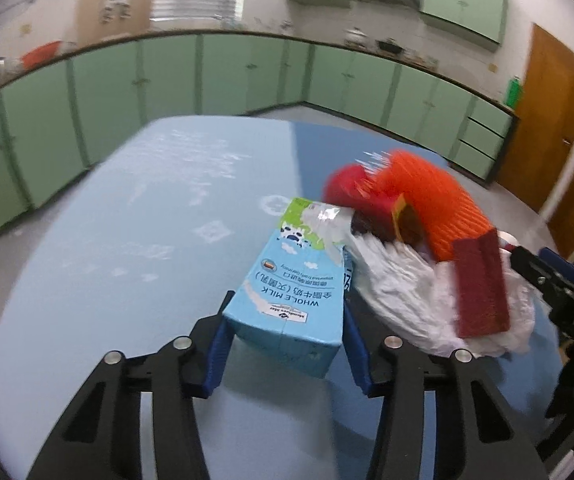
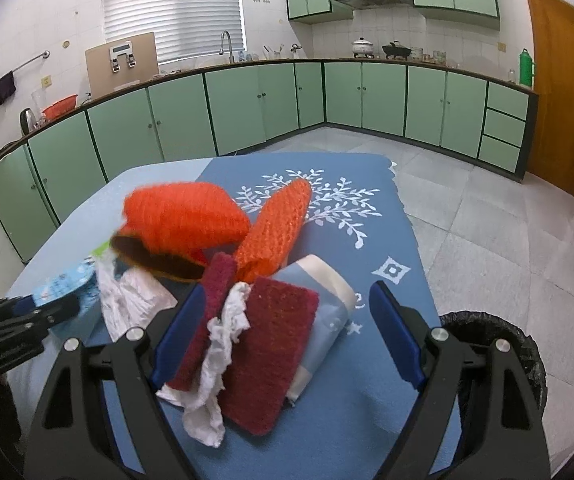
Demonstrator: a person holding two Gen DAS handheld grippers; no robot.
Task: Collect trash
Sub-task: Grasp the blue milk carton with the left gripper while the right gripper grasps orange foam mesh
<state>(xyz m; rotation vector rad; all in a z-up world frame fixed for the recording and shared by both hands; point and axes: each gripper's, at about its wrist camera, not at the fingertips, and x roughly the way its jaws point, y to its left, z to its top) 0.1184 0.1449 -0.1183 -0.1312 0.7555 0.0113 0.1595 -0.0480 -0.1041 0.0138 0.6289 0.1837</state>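
My left gripper (image 1: 285, 344) is shut on a light blue whole-milk carton (image 1: 291, 292), its blue pads pressed on both sides, above the blue table (image 1: 127, 240). To its right lies a trash heap: orange mesh (image 1: 439, 204), crumpled white tissue (image 1: 399, 288), a dark red scouring pad (image 1: 481, 284). My right gripper (image 2: 283, 332) is open, its fingers on either side of a dark red scouring pad (image 2: 271, 352) and white tissue (image 2: 219, 364) that lie on a folded blue-and-white cloth (image 2: 327, 308). Orange mesh pieces (image 2: 187, 216) lie behind. The carton shows at the left (image 2: 63, 284).
A black-lined trash bin (image 2: 499, 344) stands on the tiled floor at the table's right. A dark blue mat (image 2: 367, 208) with white leaf print covers the table's right part. Green kitchen cabinets (image 2: 247, 104) run along the back. A wooden door (image 2: 559, 100) is at right.
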